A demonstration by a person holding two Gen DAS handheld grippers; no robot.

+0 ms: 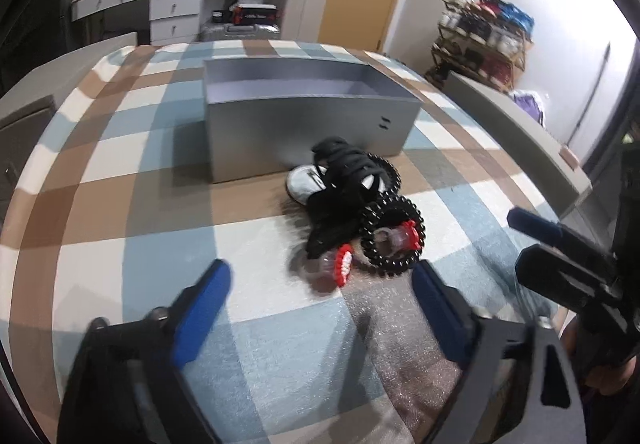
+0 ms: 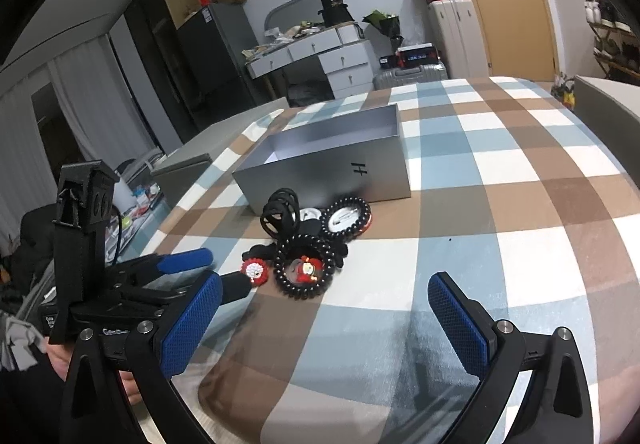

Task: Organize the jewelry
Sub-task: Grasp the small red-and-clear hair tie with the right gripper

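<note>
The left gripper (image 1: 320, 280) is nearest, low over the checked cloth (image 1: 160, 228), with its two blue fingers (image 1: 204, 300) spread wide and nothing between them. The right gripper (image 2: 326, 308) is also spread wide and empty; it hangs over the cloth just in front of the pile. In the right wrist view the left gripper comes in from the left side, and its tip is very near the small red and white charm (image 2: 255, 270), maybe touching it; I cannot tell this for sure.

Just beyond the grippers lies the jewelry pile. At its near edge is that charm, and beside it a black coil band (image 2: 304, 270) with a red figure inside its ring. Behind these are a tangle of black cord (image 2: 280, 214), a white round piece (image 1: 304, 182) and a second black coil band (image 2: 347, 218). These things touch or overlap each other.

Farther back stands the grey box (image 2: 332, 168), open at the top, just behind the pile. The part of its inside that I can see is bare, but the near wall hides some of the floor.

In my judgement the task is at its beginning: no piece seems to be in the box yet, none is held, and the whole pile is left to sort. The charm at the near edge looks like the easiest piece to start with.
</note>
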